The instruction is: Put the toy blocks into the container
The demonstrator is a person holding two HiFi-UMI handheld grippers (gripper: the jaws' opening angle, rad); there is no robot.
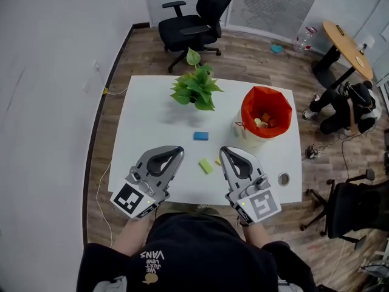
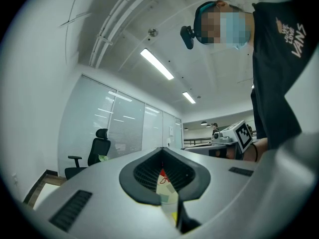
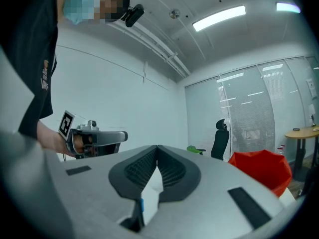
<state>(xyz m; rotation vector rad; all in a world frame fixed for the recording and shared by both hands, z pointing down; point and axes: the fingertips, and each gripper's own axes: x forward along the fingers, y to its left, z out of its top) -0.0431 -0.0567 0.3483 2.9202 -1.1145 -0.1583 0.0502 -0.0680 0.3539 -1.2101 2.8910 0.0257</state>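
Observation:
A blue block (image 1: 201,135) and a light green block (image 1: 206,165) lie on the white table (image 1: 152,132). A small yellow block (image 1: 217,162) peeks out beside the right gripper. The container (image 1: 265,105), a bin with a red liner, stands at the right and holds several blocks; it also shows in the right gripper view as the red bin (image 3: 261,166). My left gripper (image 1: 180,150) is shut and empty, left of the green block. My right gripper (image 1: 222,150) is shut and empty, just right of it. Both sets of jaw tips meet with nothing between them in the left gripper view (image 2: 162,148) and the right gripper view (image 3: 157,146).
A potted green plant (image 1: 196,87) stands at the table's far middle. A small round silver object (image 1: 284,178) lies near the front right corner. A black office chair (image 1: 194,23) is beyond the table, and more chairs and a round wooden table (image 1: 346,44) stand at the right.

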